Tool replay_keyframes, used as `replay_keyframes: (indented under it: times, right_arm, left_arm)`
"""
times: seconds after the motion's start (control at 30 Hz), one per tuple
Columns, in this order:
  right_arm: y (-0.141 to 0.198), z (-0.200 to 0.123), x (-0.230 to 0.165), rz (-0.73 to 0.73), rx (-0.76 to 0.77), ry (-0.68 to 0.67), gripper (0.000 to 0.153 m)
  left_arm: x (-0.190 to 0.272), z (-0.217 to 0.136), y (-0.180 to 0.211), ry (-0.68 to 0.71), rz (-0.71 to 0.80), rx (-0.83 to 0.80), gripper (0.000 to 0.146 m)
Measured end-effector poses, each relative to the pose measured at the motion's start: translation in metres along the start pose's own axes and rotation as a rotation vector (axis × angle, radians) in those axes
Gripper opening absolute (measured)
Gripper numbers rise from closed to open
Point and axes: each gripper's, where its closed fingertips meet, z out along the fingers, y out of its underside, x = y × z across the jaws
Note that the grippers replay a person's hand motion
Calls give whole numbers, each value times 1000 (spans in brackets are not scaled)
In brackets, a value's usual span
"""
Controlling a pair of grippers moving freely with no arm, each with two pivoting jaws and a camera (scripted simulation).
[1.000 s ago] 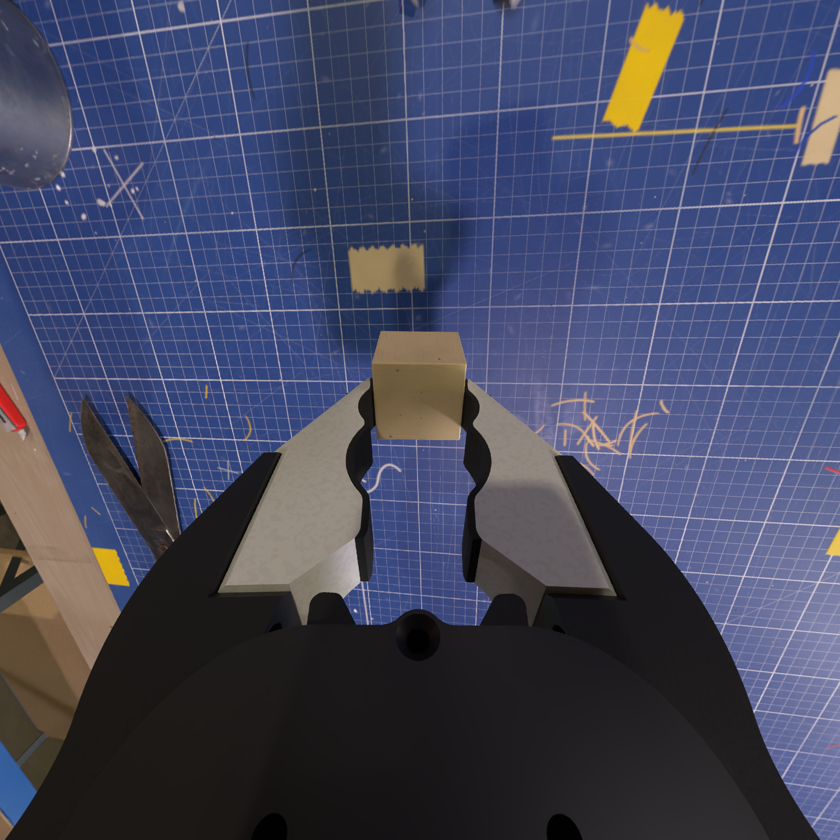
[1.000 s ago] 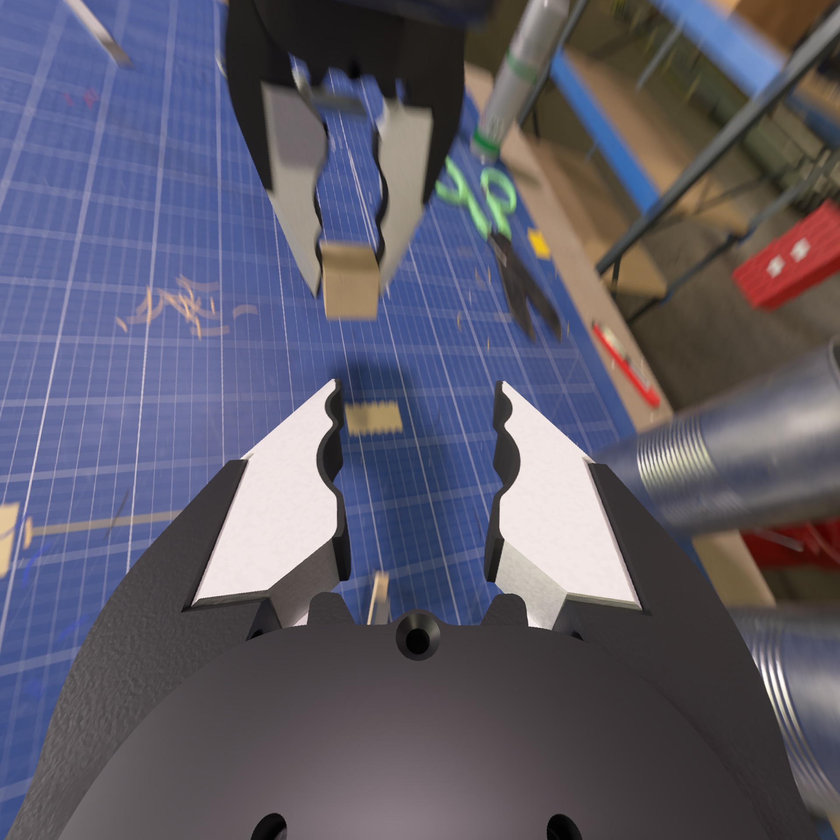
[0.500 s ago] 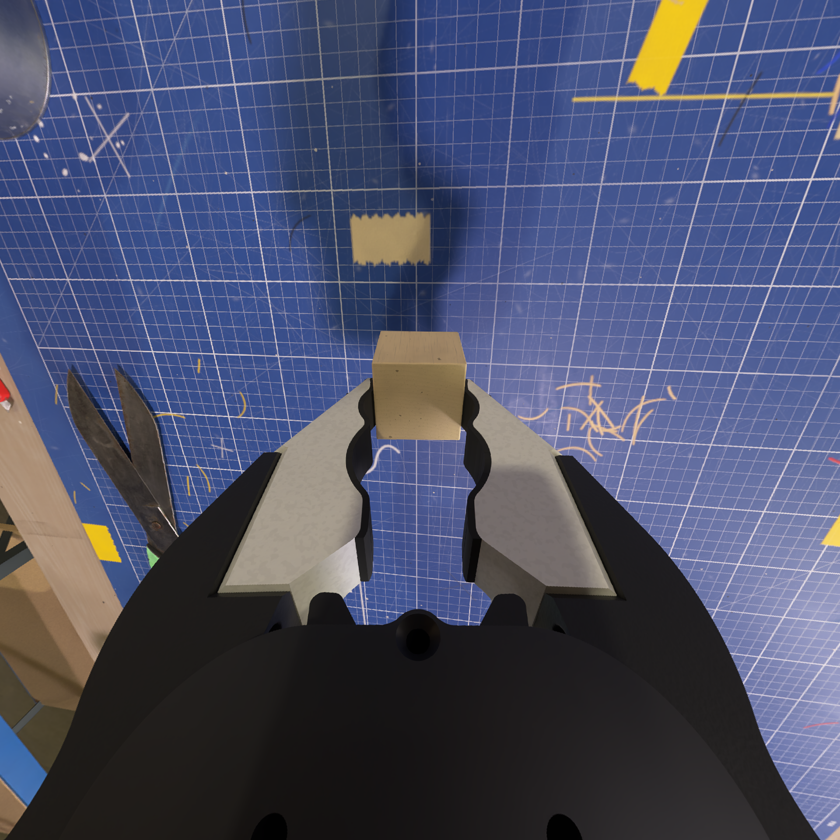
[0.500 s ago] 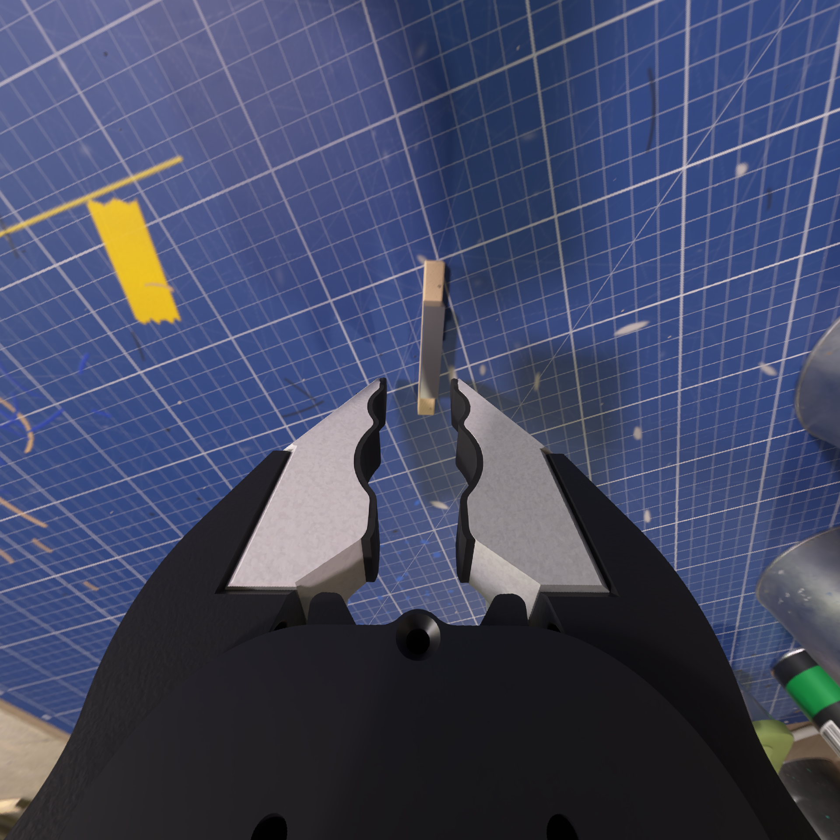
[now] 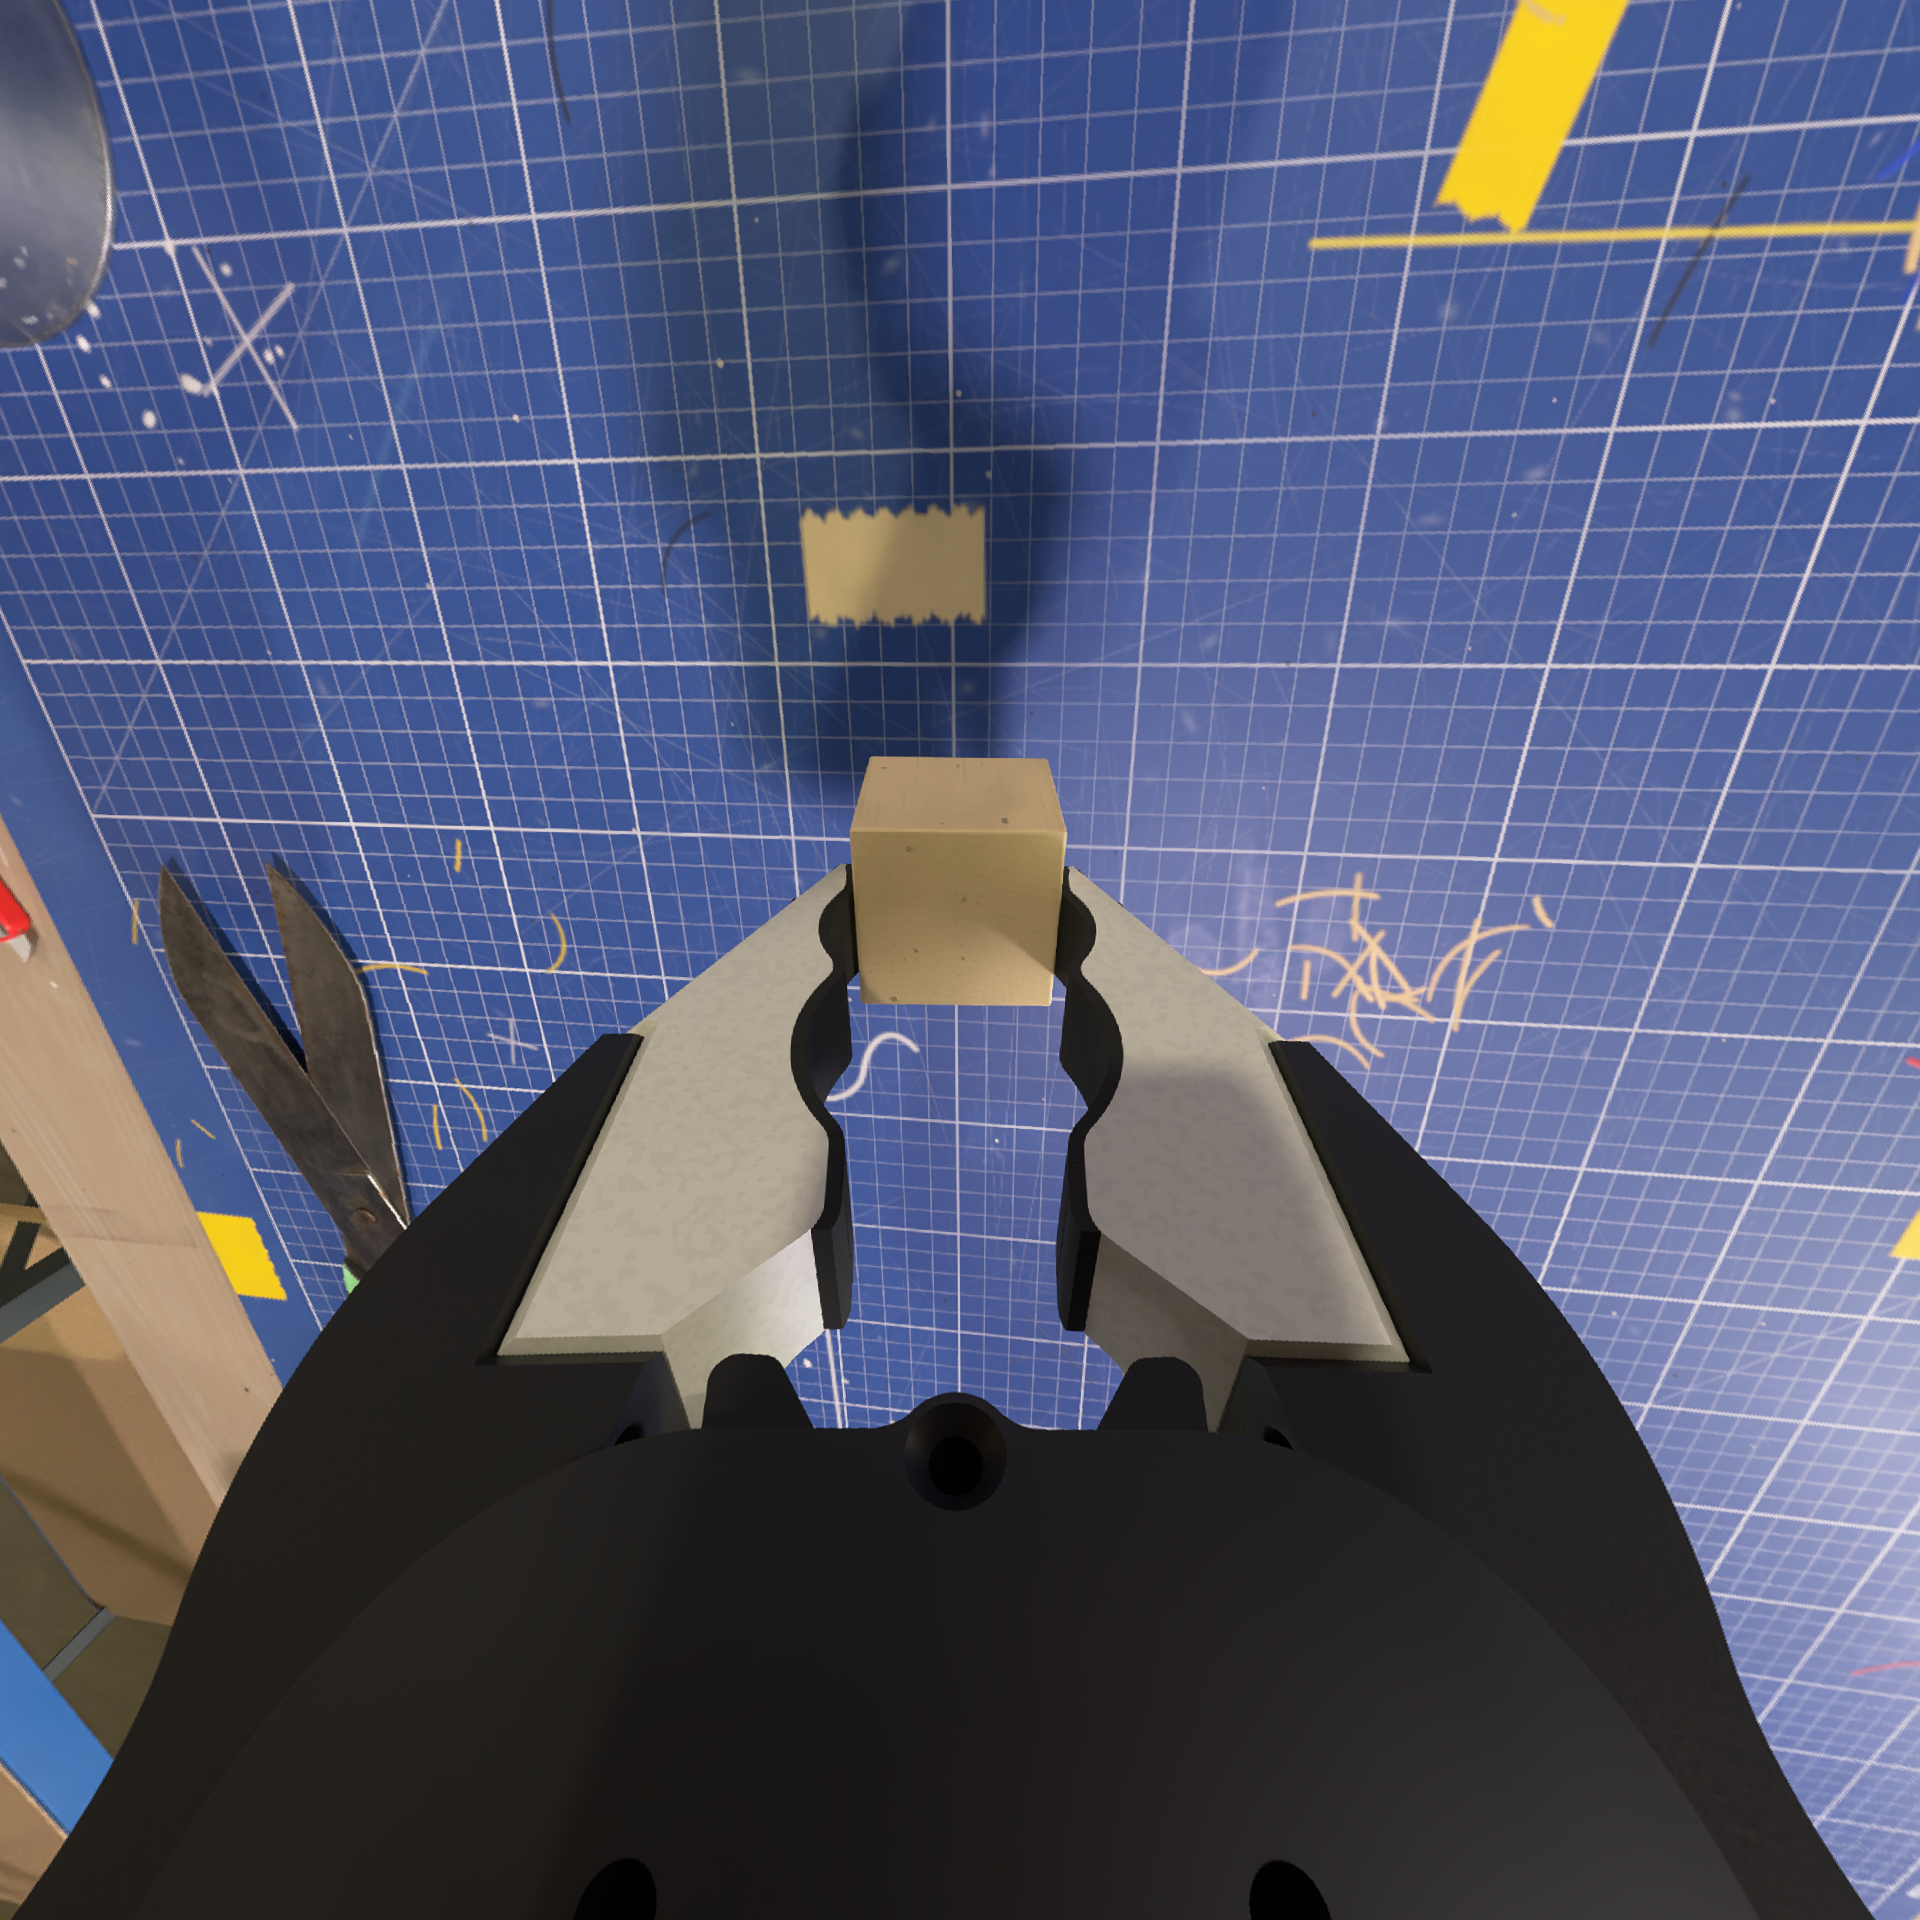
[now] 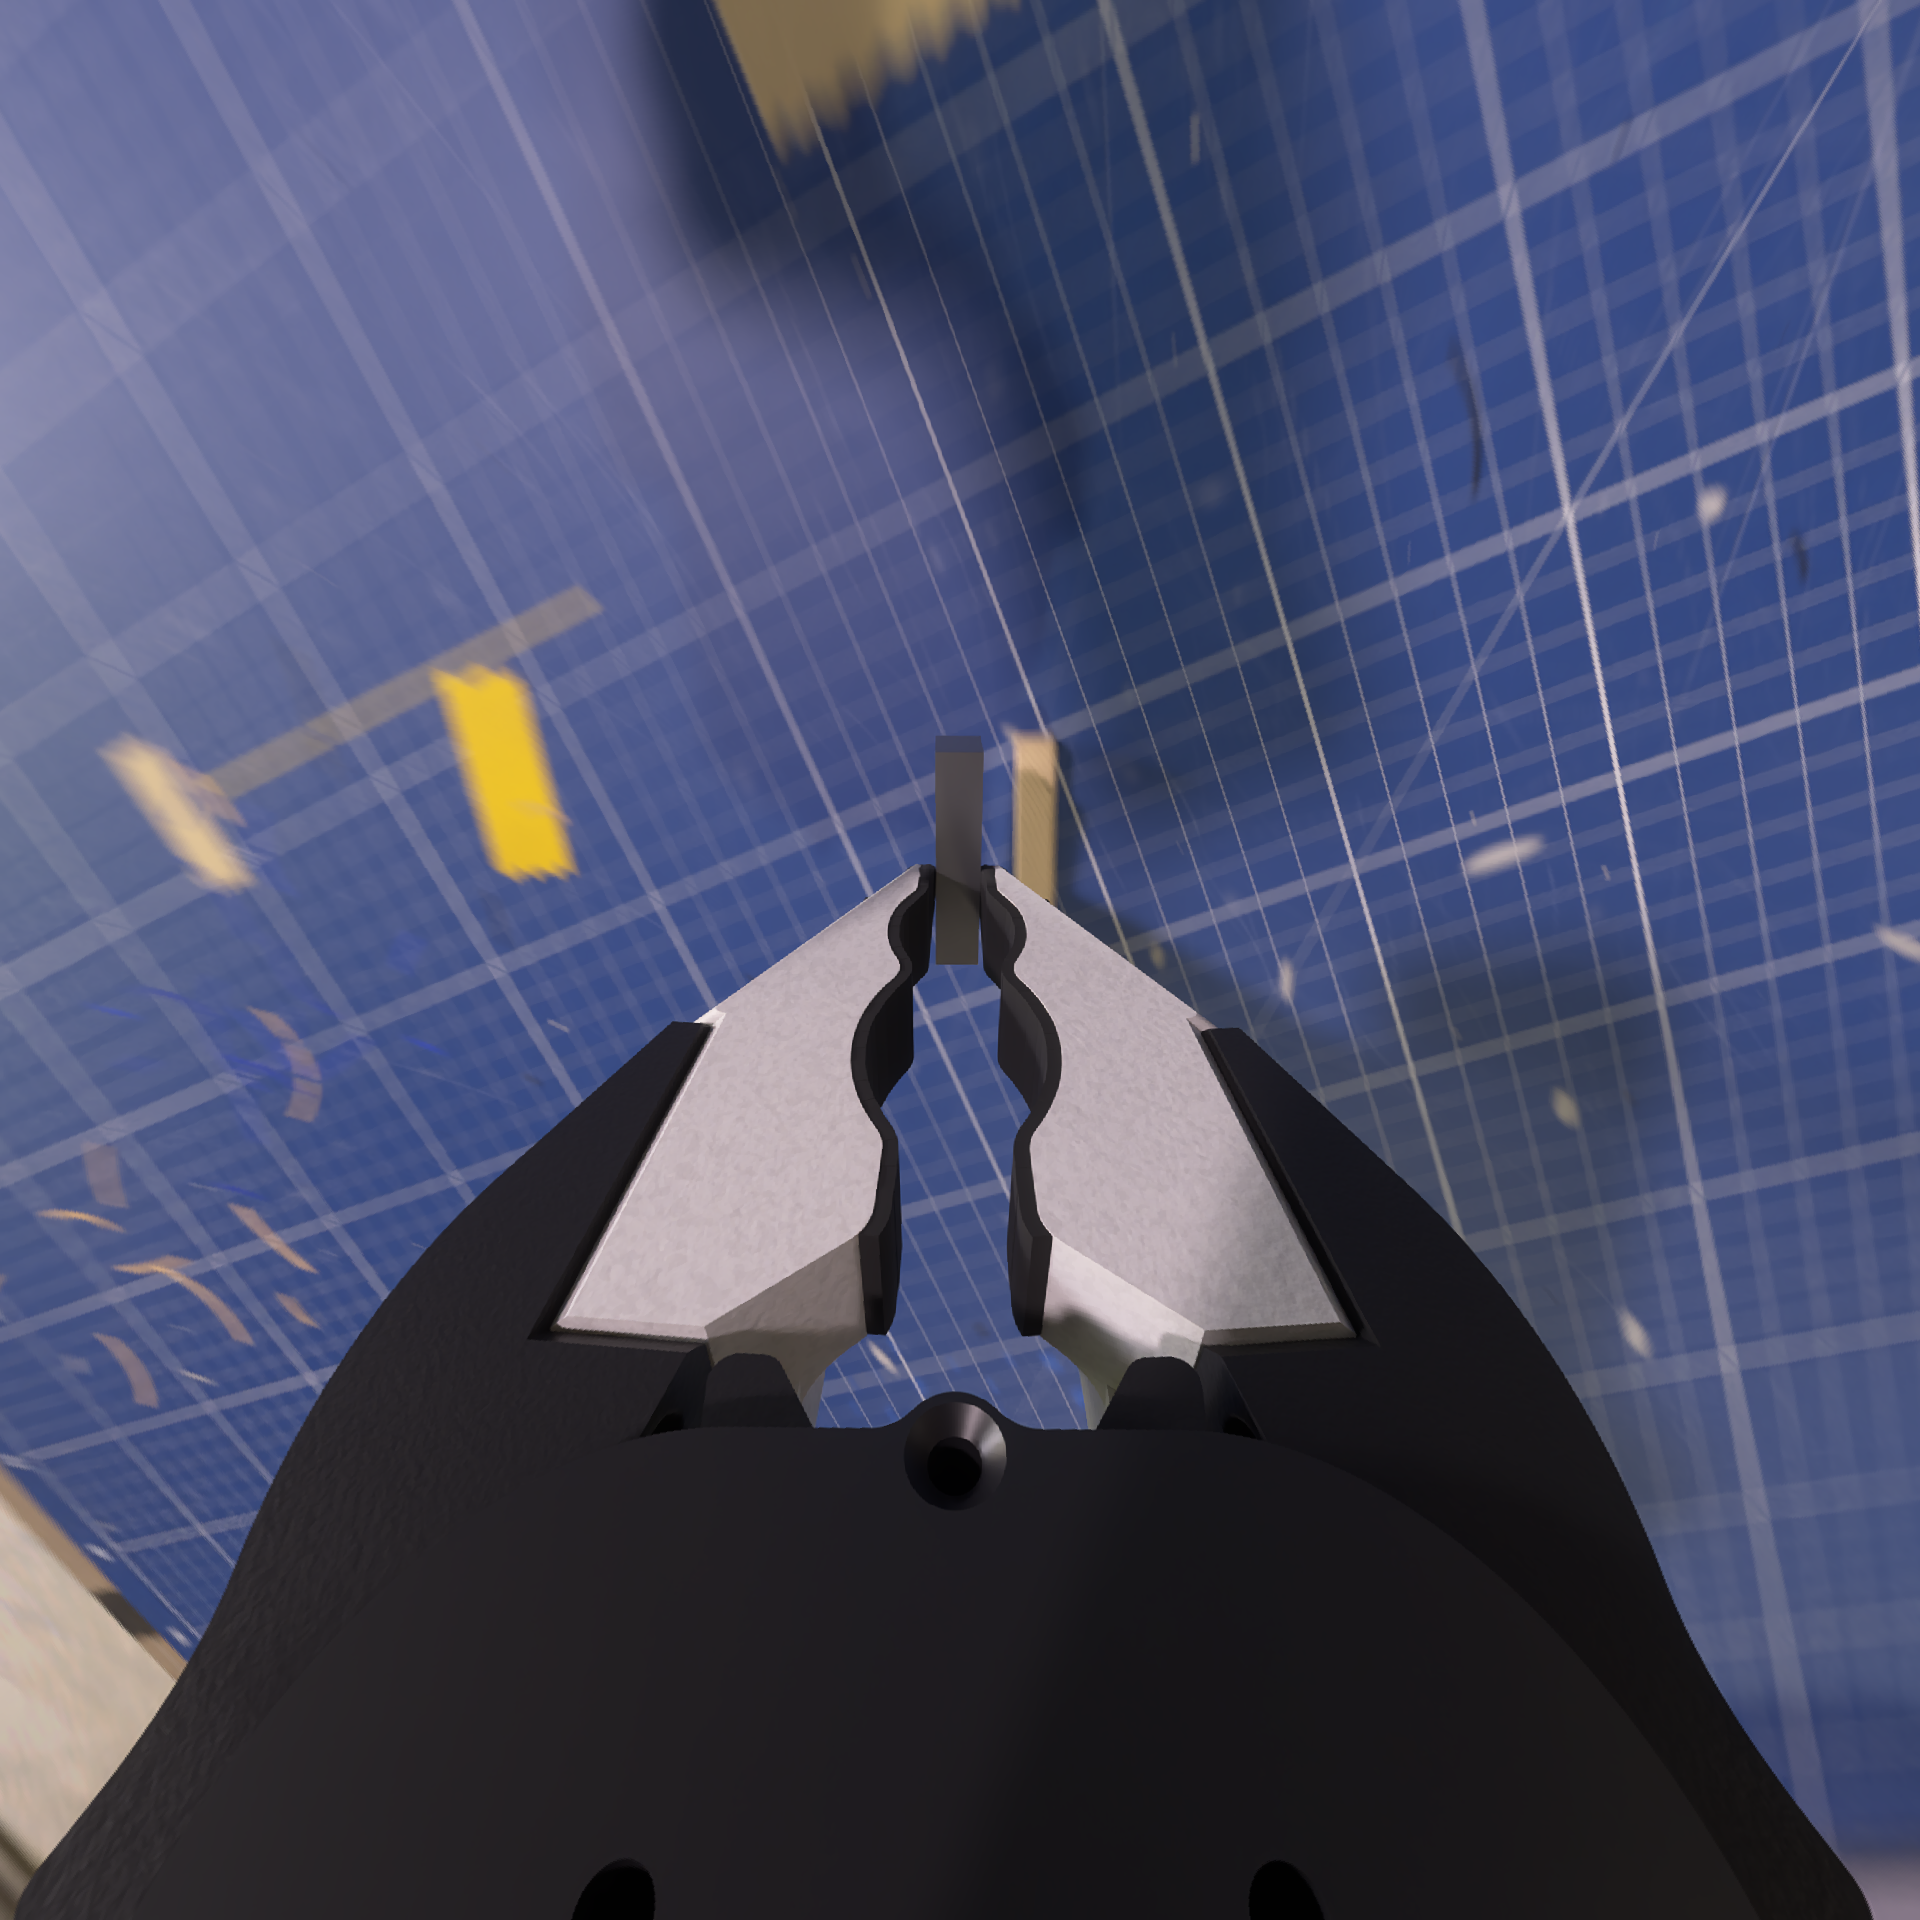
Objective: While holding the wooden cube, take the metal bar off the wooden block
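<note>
Spreading across both views, the counter (image 5: 1558,727) is a blue gridded cutting mat, with its wooden edge (image 5: 94,1195) showing at the lower left of the left wrist view and again, blurred, at the lower left corner of the right wrist view. Broad bare mat lies around both claws. The left claw (image 5: 956,914) is closed on the wooden cube (image 5: 951,904), pinched at the fingertips and held clear above the mat. The right claw (image 6: 956,888) is drawn narrow, its tips clamped on the metal bar (image 6: 957,831), a thin grey strip standing out beyond them. Just beside the bar, apart from it, the wooden block (image 6: 1035,810) lies on the mat as a slim pale slab. Only the left wrist view shows the scissors (image 5: 291,1060) near the counter's left edge, the wood shavings (image 5: 1382,966) and a grey disc (image 5: 42,177) at the upper left corner. Both views show yellow tape (image 5: 1517,114) and a tan serrated patch (image 5: 894,566); the right wrist view is motion-blurred.
</note>
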Motion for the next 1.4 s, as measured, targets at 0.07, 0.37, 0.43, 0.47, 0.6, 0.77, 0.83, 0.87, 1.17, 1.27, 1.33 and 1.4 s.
replay_keyframes:
  times: [0.07,0.37,0.43,0.47,0.6,0.77,0.83,0.87,1.17,1.27,1.33,1.4]
  right_arm:
    - [-26,-20,-13,61,219,-145,8]
    - [-101,-120,-51,350,909,-928,8]
    - [-112,-126,-51,419,987,-1053,8]
    - [-117,-124,-50,457,1009,-1089,8]
    - [-128,-116,-35,586,1099,-1095,8]
    - [-130,-116,-26,599,1145,-949,8]
    - [-130,-119,-26,595,1150,-918,8]
    - [-129,-120,-25,598,1150,-908,8]
    - [-127,-94,-16,718,1081,-933,8]
    - [-130,-86,-17,770,1072,-1021,8]
    - [-130,-81,-17,769,1046,-1010,8]
    - [-130,-79,-17,746,1029,-959,8]
  left_arm:
    - [-2,3,-4,-3,-1,9,36]
    - [-17,18,-33,-43,-19,80,36]
    - [-21,21,-41,-71,-20,98,36]
    - [-21,22,-46,-74,-26,115,36]
    - [-17,24,-58,-51,-22,148,36]
    - [-10,30,-70,-48,18,157,36]
    - [-8,32,-74,-51,28,158,36]
    - [-7,33,-74,-52,34,152,36]
    - [2,49,-69,-50,66,28,36]
    - [12,53,-75,44,51,78,36]
    - [14,56,-75,74,46,75,36]
    - [13,58,-74,81,34,71,36]
